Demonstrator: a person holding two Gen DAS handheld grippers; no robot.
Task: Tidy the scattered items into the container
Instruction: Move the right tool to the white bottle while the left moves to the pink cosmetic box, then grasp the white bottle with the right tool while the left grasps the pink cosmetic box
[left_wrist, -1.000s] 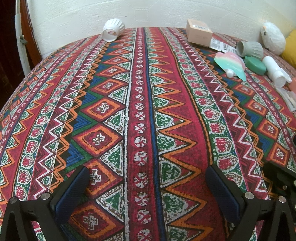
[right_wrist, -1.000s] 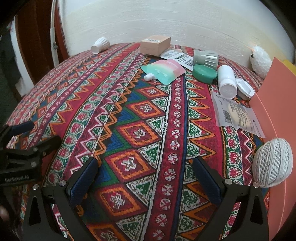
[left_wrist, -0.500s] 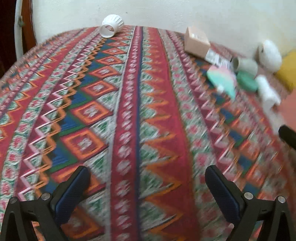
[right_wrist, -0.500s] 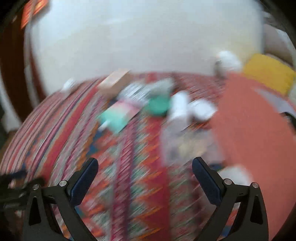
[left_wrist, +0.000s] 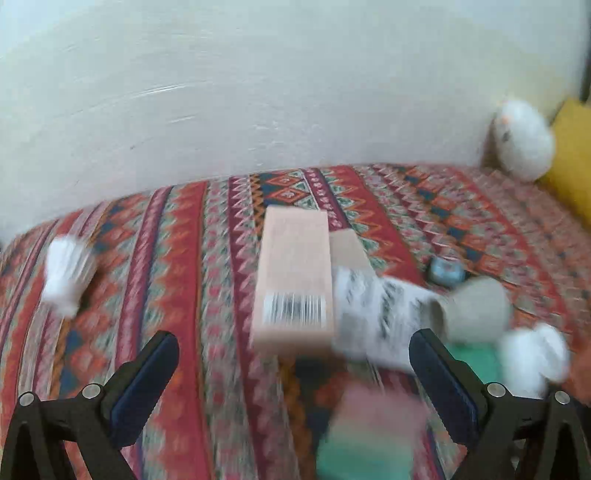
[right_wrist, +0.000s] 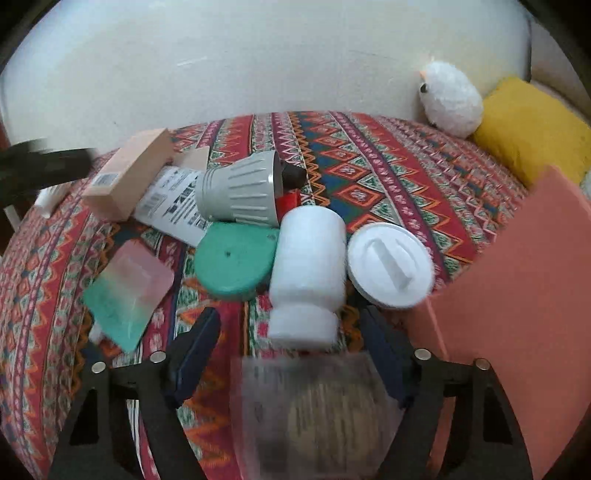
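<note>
My right gripper (right_wrist: 291, 350) is open, low over the patterned cloth, with a white bottle (right_wrist: 308, 273) lying just ahead between its fingers. Beside the bottle lie a white lid (right_wrist: 391, 271), a green oval case (right_wrist: 236, 260), a grey ribbed cup (right_wrist: 240, 194) and a pink-green pouch (right_wrist: 129, 290). A clear packet (right_wrist: 314, 413) lies under the gripper. The salmon container wall (right_wrist: 517, 295) stands at the right. My left gripper (left_wrist: 291, 365) is open, facing a tan box (left_wrist: 295, 280) with a barcode; that view is blurred. A white ribbed cup (left_wrist: 66, 280) lies to its left.
A printed leaflet (right_wrist: 173, 203) lies under the tan box (right_wrist: 129, 179) and grey cup. A white plush toy (right_wrist: 452, 99) and a yellow cushion (right_wrist: 532, 125) sit at the back right against the white wall. The cloth (left_wrist: 184, 258) between the white cup and box is bare.
Both grippers have moved forward toward the clutter. The right now sits right behind the white bottle; the left swung right and up to face the tan box. Both stayed open.
</note>
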